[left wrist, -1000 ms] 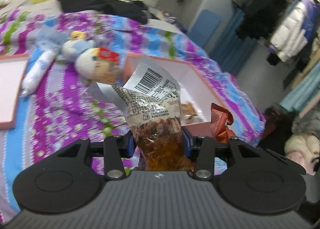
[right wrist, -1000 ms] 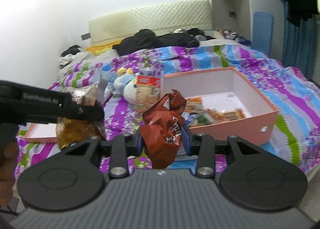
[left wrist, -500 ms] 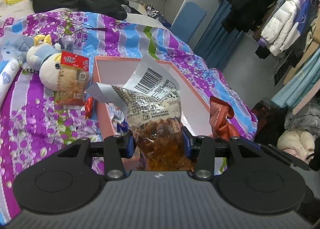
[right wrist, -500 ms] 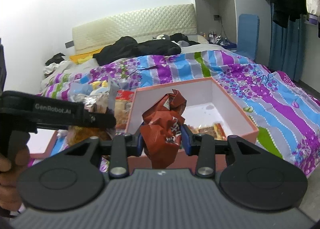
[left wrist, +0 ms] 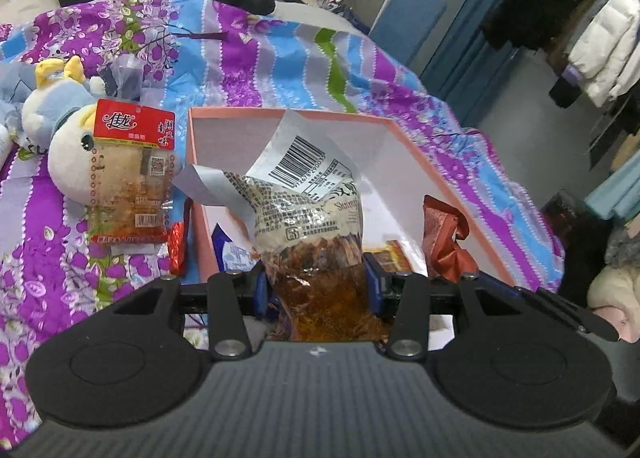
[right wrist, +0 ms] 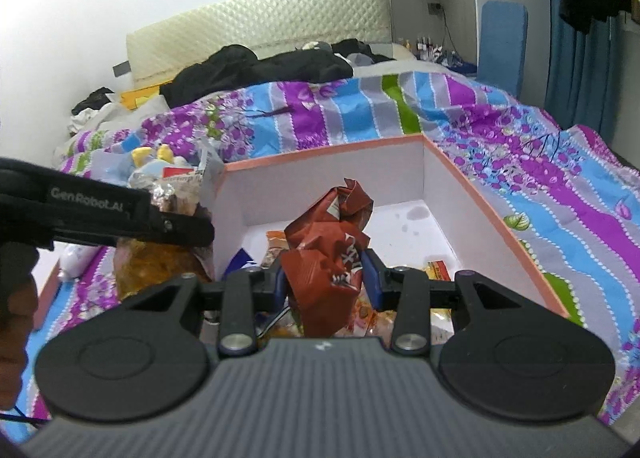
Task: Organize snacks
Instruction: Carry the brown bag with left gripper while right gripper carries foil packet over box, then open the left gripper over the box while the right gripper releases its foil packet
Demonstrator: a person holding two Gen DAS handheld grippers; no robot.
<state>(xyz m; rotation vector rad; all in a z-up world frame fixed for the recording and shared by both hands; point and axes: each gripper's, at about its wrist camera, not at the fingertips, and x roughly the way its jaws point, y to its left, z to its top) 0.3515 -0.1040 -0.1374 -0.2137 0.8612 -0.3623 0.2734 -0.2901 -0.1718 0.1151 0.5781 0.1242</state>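
My left gripper (left wrist: pixel 316 290) is shut on a clear snack bag with a barcode label (left wrist: pixel 308 214) and holds it over the near edge of the pink box (left wrist: pixel 288 112). My right gripper (right wrist: pixel 324 282) is shut on a crumpled red-brown snack packet (right wrist: pixel 328 242) and holds it above the inside of the pink box (right wrist: pixel 484 194). Several snack packs lie on the box floor (right wrist: pixel 436 266). The red-brown packet also shows in the left wrist view (left wrist: pixel 444 242). The left gripper shows at the left of the right wrist view (right wrist: pixel 120 214).
A red-topped snack pack (left wrist: pixel 132 174) leans on a plush toy (left wrist: pixel 68 138) left of the box, with a small red packet (left wrist: pixel 176 246) beside it. The bed has a striped purple quilt (right wrist: pixel 540 162). Dark clothes (right wrist: pixel 260 66) lie at the headboard. A box lid (right wrist: pixel 46 290) lies at left.
Both grippers moved forward and closer to the pink box with their packets still held. The box now fills more of both views.
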